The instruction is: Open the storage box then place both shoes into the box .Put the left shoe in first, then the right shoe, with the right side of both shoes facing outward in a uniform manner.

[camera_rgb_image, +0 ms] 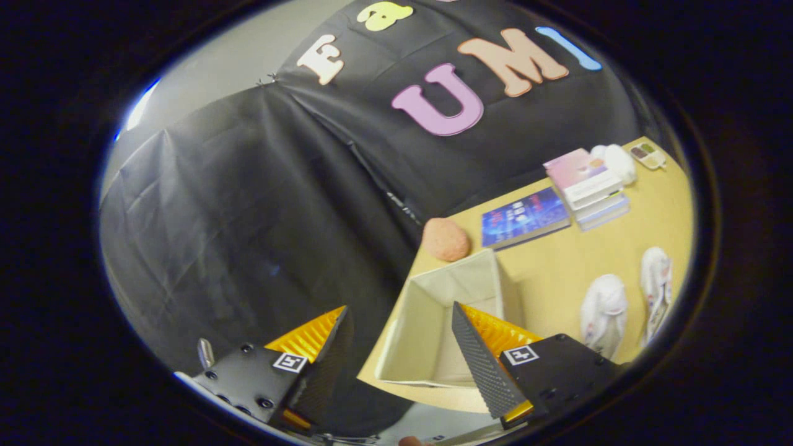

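A beige fabric storage box (433, 310) stands open on the yellow table (557, 272), near the table's corner, with nothing showing inside it. Two white shoes lie to its right: one (604, 313) closer to the box, the other (657, 288) further out. My gripper (399, 325) is open and tilted, held above the box with nothing between its fingers. One finger (480, 356) hangs over the box's near rim. The other finger (325, 353) is off the table's edge, in front of the black cloth.
Beyond the box sit an orange-pink rounded lump (446, 240), a blue book (525, 218), a stack of books (588, 186), a white plush thing (619, 161) and a small tray (648, 155). The table's edge runs left of the box, with black cloth past it.
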`<state>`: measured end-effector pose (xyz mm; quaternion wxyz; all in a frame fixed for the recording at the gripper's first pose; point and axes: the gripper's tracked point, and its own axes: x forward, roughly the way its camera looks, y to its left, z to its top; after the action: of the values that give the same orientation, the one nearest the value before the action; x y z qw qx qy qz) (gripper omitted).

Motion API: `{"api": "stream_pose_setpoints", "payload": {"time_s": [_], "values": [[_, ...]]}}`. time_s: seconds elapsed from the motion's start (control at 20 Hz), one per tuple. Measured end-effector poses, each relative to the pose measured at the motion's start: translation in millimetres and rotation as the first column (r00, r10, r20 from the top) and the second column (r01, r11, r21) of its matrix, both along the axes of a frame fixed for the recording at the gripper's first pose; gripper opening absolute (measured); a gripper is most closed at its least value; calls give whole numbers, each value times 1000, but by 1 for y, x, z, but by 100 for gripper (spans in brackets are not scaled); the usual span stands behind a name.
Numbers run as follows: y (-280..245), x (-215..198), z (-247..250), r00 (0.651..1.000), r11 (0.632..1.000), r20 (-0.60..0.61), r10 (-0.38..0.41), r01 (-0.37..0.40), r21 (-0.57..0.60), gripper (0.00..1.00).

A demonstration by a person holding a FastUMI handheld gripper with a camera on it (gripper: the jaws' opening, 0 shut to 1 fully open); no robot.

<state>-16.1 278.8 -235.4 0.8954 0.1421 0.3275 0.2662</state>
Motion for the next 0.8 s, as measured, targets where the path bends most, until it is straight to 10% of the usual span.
{"api": "stream_pose_setpoints", "payload": {"time_s": [0.35, 0.8], "values": [[-144, 5, -84, 986, 935, -57, -157, 131, -329, 98], [-228, 26, -172, 974, 780, -99, -204, 101, -617, 96]]}}
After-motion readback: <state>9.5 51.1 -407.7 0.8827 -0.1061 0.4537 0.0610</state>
